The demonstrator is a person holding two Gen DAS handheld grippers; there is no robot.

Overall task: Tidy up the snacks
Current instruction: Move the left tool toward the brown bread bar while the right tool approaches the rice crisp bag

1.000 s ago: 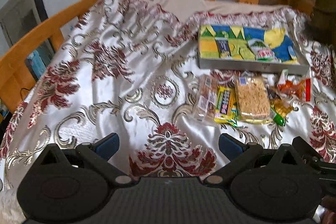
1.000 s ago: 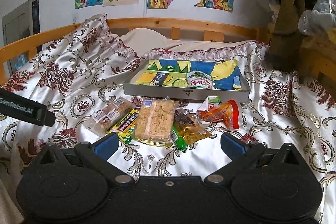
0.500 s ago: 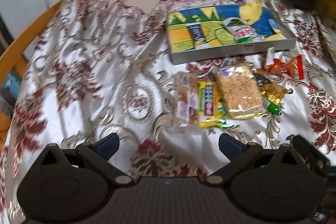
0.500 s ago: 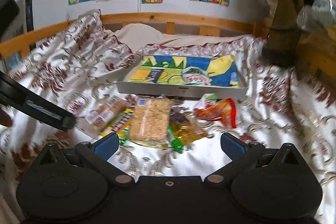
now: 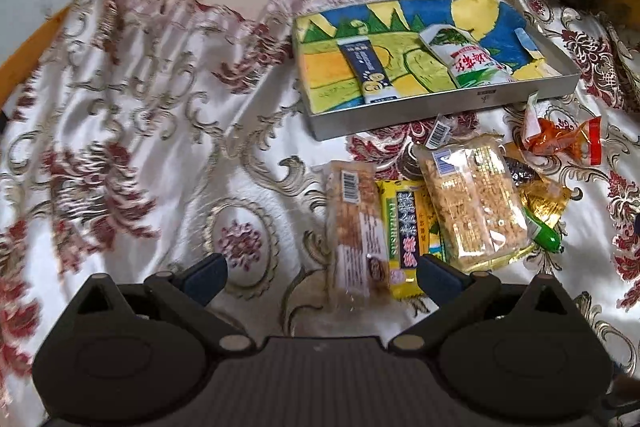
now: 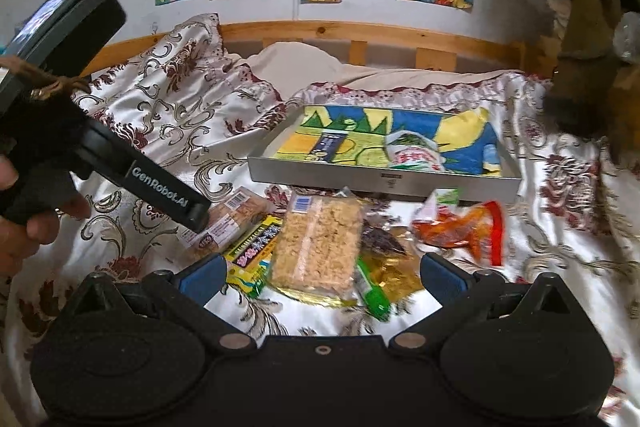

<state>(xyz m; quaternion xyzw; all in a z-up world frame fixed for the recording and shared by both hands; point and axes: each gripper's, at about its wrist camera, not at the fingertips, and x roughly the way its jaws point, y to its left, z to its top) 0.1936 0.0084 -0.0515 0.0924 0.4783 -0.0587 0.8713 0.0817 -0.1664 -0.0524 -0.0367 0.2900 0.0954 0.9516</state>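
Observation:
A metal tray (image 5: 440,107) (image 6: 380,183) with a colourful liner lies on the bed and holds a blue bar (image 5: 366,69) and a green-and-white packet (image 5: 466,61). In front of it lie a clear cracker bar (image 5: 356,227), a yellow packet (image 5: 404,239), a rice-crisp block (image 5: 472,207) (image 6: 320,247), an orange packet (image 5: 560,141) (image 6: 464,231) and a green tube (image 6: 372,291). My left gripper (image 5: 320,277) is open and empty, just in front of the cracker bar. My right gripper (image 6: 320,275) is open and empty, in front of the rice-crisp block.
The snacks lie on a white floral bedspread (image 5: 140,131) inside a wooden bed frame (image 6: 400,35). The left gripper's body (image 6: 132,179) and the hand holding it show at the left of the right wrist view. Drawings hang on the wall.
My left gripper has moved forward and to the right, towards the loose snacks. My right gripper has moved closer to the pile. Both stay open.

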